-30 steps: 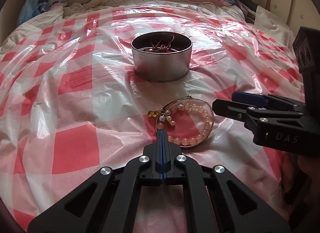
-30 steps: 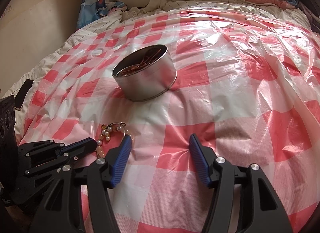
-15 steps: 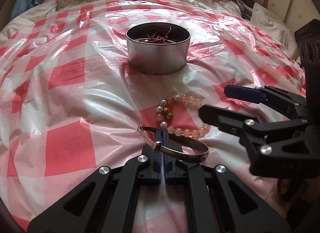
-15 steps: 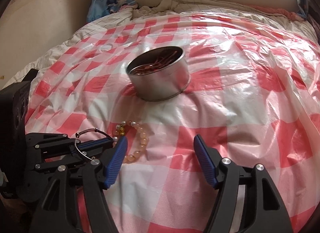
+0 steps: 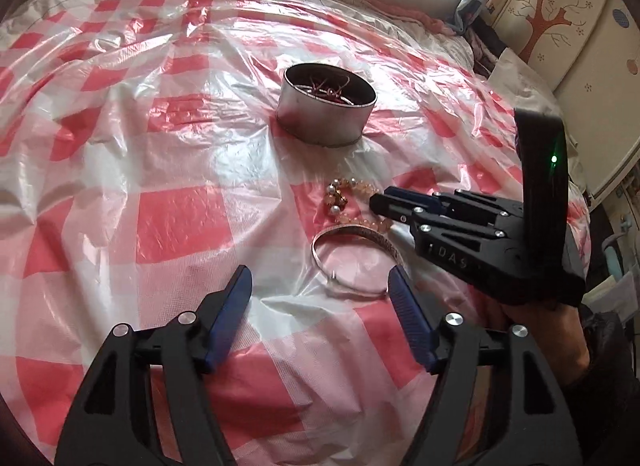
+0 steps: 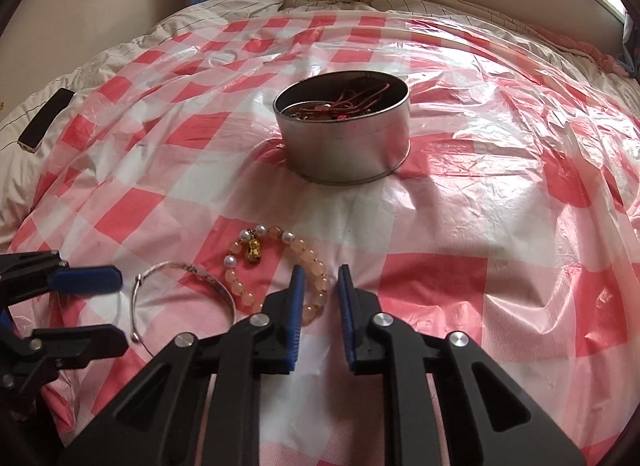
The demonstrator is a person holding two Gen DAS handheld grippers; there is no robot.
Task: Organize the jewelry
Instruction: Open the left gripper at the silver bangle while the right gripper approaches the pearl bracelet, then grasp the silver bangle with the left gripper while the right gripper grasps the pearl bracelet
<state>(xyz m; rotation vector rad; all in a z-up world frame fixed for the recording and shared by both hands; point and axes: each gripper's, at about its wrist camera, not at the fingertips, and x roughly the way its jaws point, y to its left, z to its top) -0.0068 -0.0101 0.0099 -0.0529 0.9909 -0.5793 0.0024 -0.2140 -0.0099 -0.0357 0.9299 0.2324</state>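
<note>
Lying on the checked plastic sheet (image 6: 460, 225) at six o'clock of the round tin (image 6: 344, 141), the silver bangle (image 5: 352, 262) rests before the left gripper (image 5: 320, 286), its jaws just opened wide and empty, while the right gripper (image 6: 320, 286), jaws just closing but still apart, straddles the bead bracelet (image 6: 276, 266).
</note>
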